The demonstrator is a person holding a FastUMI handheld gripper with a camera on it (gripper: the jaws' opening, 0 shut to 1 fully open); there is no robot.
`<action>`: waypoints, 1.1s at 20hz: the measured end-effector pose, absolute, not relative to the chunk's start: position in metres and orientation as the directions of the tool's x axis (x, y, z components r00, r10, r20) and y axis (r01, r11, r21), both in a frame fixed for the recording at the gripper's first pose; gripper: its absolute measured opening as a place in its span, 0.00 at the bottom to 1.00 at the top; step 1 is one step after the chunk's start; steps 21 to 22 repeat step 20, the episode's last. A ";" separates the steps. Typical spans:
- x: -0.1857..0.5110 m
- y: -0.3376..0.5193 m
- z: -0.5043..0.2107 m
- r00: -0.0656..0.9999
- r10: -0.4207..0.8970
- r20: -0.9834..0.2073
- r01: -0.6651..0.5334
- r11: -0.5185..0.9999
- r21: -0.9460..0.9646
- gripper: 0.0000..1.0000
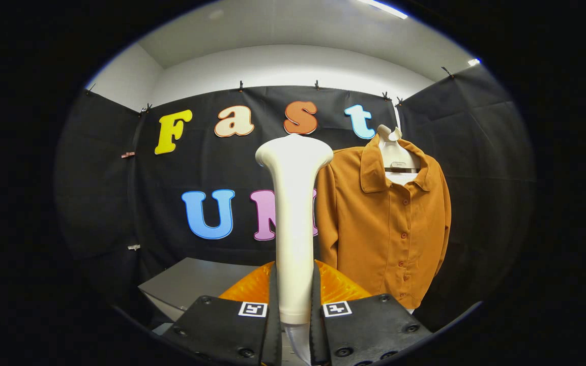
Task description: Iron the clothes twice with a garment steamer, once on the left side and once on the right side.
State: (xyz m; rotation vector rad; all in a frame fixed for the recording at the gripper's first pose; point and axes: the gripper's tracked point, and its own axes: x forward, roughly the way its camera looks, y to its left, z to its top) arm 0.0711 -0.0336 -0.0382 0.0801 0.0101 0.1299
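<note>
A white garment steamer (293,213) stands upright between my fingers, its wide head at the top. My gripper (293,305) is shut on the steamer's handle, with both fingers pressing its sides. Beyond and to the right of the steamer, an orange-brown buttoned shirt (389,229) hangs on a white hanger (397,157) against the booth wall. The steamer's head is level with the shirt's left shoulder and apart from the cloth. The steamer hides part of the shirt's left sleeve.
A grey box-like stand (191,284) sits low to the left beyond the fingers. An orange translucent base (339,287) lies just behind the steamer's handle. Black cloth walls close the booth all around.
</note>
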 end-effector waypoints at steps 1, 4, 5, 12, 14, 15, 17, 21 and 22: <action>0.071 -0.033 -0.038 0.991 0.131 -0.005 -0.131 0.988 0.081 0.25; 0.071 -0.033 -0.037 0.991 0.133 -0.004 -0.132 0.988 0.078 0.25; 0.070 -0.032 -0.036 0.991 0.134 -0.003 -0.133 0.988 0.077 0.25; 0.069 -0.033 -0.034 0.991 0.132 0.005 -0.133 0.989 0.067 0.25; 0.067 -0.032 -0.034 0.991 0.135 0.008 -0.135 0.989 0.067 0.25; 0.065 -0.030 -0.032 0.990 0.138 0.012 -0.138 0.988 0.065 0.25; 0.065 -0.029 -0.031 0.990 0.138 0.019 -0.139 0.989 0.057 0.25; 0.063 -0.025 -0.031 0.989 0.146 0.019 -0.147 0.988 0.049 0.25; 0.063 -0.025 -0.031 0.989 0.146 0.019 -0.147 0.988 0.049 0.25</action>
